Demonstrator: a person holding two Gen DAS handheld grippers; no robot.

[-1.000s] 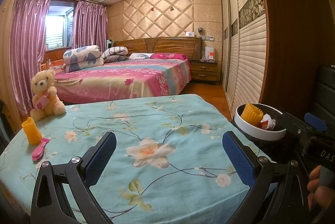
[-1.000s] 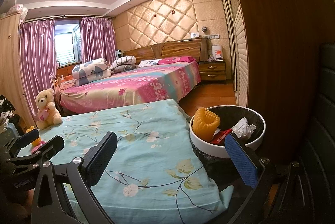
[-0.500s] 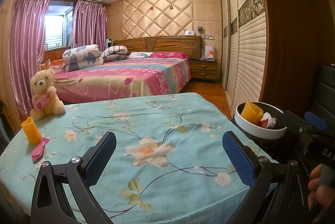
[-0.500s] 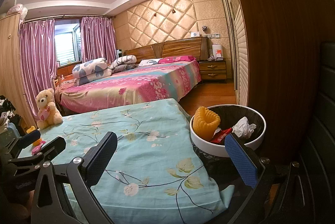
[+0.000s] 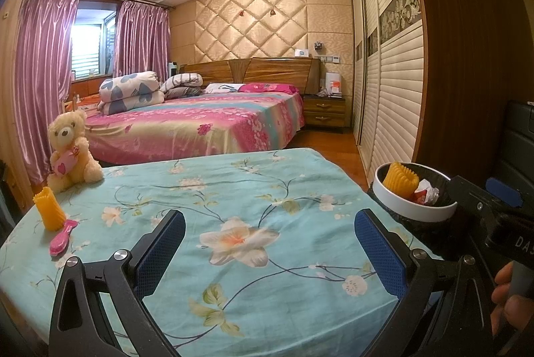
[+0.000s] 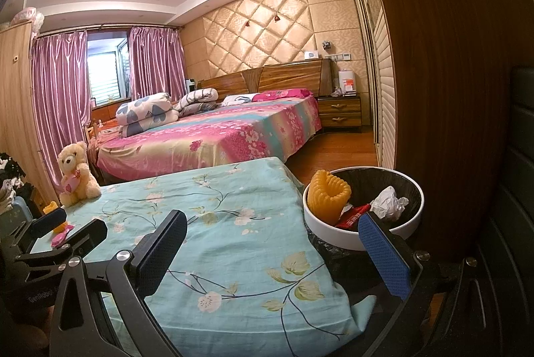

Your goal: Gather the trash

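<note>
Left wrist view: room with a bed (image 5: 213, 126), pink curtains (image 5: 43, 83) and slatted wardrobe doors (image 5: 397, 83).
Table: covered by a teal floral cloth (image 5: 233, 190), nearest the cameras.
Bin: white-rimmed bin (image 6: 337, 235) just beside the table's right edge, lined in black.
Bin contents: yellow ribbed cup (image 6: 327, 195) leaning on the rim, red wrapper (image 6: 353, 217), crumpled white paper (image 6: 388, 203).
Teddy: teddy (image 5: 68, 150) sits upright at the far left corner of the table.
Left gripper (image 5: 268, 243): jaws spread wide over the cloth, holding nothing.
Right gripper (image 6: 272, 245): jaws spread wide, nothing between them; right finger overlaps the bin rim in view.
Table trash: second yellow cup (image 5: 50, 208) stands upright near the teddy.
Brush: pink brush (image 5: 61, 238) lies just beside that cup.
</note>
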